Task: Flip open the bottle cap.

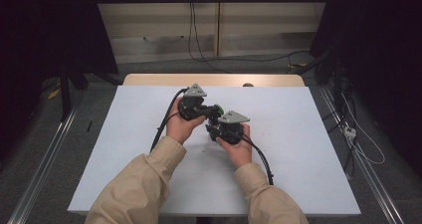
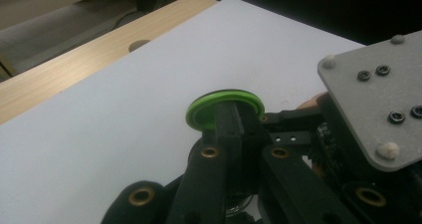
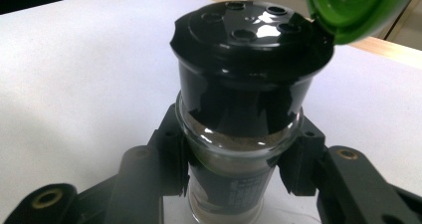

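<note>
A glass spice jar with brownish powder stands upright between my right gripper's jaws, which are shut on its neck. Its black shaker top with several holes is uncovered. The green flip lid hangs open at the top's far right edge. My left gripper is shut on the rim of that green lid, its jaws pressed close together. In the high view both hands hold the left gripper and the right gripper together above the table's middle, with the green lid between them.
A white sheet covers the table. A wooden strip with a round hole runs along its far edge. Cables lie on the floor to the right, and metal rails flank the table.
</note>
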A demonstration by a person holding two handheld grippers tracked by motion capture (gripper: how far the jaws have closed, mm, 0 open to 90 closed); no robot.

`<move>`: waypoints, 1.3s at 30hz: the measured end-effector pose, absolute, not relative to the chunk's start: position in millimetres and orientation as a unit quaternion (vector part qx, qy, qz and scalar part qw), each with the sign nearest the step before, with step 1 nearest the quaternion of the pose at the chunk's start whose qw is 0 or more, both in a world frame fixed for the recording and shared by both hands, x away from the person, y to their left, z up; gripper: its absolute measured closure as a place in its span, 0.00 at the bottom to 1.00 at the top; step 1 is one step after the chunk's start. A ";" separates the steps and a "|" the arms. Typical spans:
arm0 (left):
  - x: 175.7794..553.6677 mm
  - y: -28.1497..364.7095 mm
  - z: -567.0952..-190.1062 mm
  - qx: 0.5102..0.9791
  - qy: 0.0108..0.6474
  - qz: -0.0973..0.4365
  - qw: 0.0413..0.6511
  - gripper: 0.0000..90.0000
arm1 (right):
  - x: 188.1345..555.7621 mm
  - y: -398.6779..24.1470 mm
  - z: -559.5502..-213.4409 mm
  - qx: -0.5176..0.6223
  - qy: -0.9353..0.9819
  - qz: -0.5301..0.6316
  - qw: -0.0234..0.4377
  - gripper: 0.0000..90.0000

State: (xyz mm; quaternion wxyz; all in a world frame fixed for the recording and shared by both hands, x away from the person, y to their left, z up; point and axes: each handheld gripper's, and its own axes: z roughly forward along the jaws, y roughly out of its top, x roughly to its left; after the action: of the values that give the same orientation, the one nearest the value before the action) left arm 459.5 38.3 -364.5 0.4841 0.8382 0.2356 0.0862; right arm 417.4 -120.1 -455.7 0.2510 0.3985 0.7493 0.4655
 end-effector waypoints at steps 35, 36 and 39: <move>457.4 51.3 -362.4 0.827 0.255 0.064 0.497 0.85 | 415.8 -127.0 -451.9 0.422 0.748 0.456 0.232 0.29; 456.6 52.7 -362.8 0.825 0.259 0.061 0.499 0.81 | 414.8 -127.8 -450.7 0.420 0.751 0.455 0.230 0.29; 453.9 58.0 -365.3 0.826 0.261 0.051 0.498 0.74 | 411.5 -129.3 -447.8 0.417 0.757 0.450 0.223 0.24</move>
State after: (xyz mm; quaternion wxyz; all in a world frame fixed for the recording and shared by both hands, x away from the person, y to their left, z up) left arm 453.9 58.0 -365.3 0.4976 0.8255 0.2613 0.0505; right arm 411.5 -129.3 -447.8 0.2230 0.4173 0.7574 0.4500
